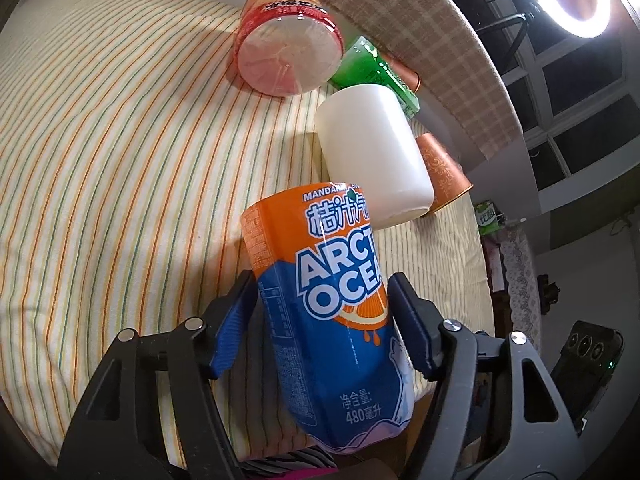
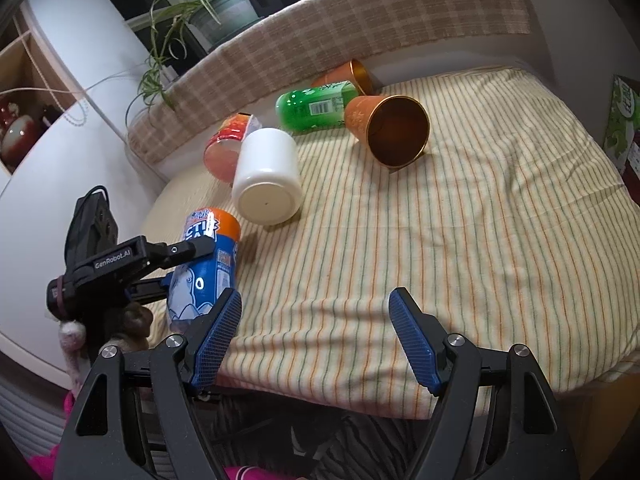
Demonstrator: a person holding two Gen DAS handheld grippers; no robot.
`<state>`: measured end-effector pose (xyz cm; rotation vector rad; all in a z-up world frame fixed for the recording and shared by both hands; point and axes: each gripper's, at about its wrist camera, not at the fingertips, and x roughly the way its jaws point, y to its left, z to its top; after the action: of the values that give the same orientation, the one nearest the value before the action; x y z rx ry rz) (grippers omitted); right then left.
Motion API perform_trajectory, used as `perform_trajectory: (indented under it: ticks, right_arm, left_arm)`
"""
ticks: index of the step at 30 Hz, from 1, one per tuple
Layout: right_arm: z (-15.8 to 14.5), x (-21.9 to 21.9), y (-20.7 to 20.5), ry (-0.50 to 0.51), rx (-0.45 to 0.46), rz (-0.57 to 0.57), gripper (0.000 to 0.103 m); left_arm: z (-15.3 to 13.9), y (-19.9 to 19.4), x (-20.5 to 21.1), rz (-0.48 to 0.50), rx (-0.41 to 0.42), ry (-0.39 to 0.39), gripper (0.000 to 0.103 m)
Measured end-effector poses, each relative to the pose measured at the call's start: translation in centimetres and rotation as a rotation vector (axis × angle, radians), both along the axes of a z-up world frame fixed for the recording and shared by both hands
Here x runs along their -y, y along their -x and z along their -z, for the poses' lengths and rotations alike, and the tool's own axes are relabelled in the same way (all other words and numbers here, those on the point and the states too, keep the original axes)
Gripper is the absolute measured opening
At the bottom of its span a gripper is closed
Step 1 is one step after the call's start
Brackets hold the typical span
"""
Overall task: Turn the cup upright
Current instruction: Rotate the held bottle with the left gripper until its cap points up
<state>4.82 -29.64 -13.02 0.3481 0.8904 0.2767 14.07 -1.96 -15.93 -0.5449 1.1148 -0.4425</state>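
Claw (image 1: 320, 312) on the left is clenched on the blue-and-orange Arctic Ocean cup (image 1: 324, 304), gripping its sides and holding it tilted over the near-left edge of the striped cloth (image 1: 120, 140), at about 8 o'clock in the right wrist view. Right claw (image 2: 316, 336) is released, its blue pads (image 2: 218, 334) wide apart over bare cloth at 6 o'clock. Toward 12 o'clock lie a white cup (image 2: 268, 176) on its side, a pink cup (image 2: 226, 148), a green bottle (image 2: 316, 108) and two copper cups (image 2: 388, 132), all tipped over.
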Motion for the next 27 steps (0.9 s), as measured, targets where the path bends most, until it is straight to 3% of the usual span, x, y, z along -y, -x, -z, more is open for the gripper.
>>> perform_trajectory:
  ticks: [14, 27]
  right_arm:
    - [0.1, -0.3, -0.1, 0.012, -0.004, -0.002, 0.076]
    - [-0.2, 0.0, 0.0, 0.022, 0.004, 0.017, 0.076]
  left_arm:
    - [-3.8, 2.5, 1.1, 0.0, 0.177, -0.136, 0.064]
    - [-7.0, 5.3, 3.2, 0.002, 0.384, -0.312, 0.063]
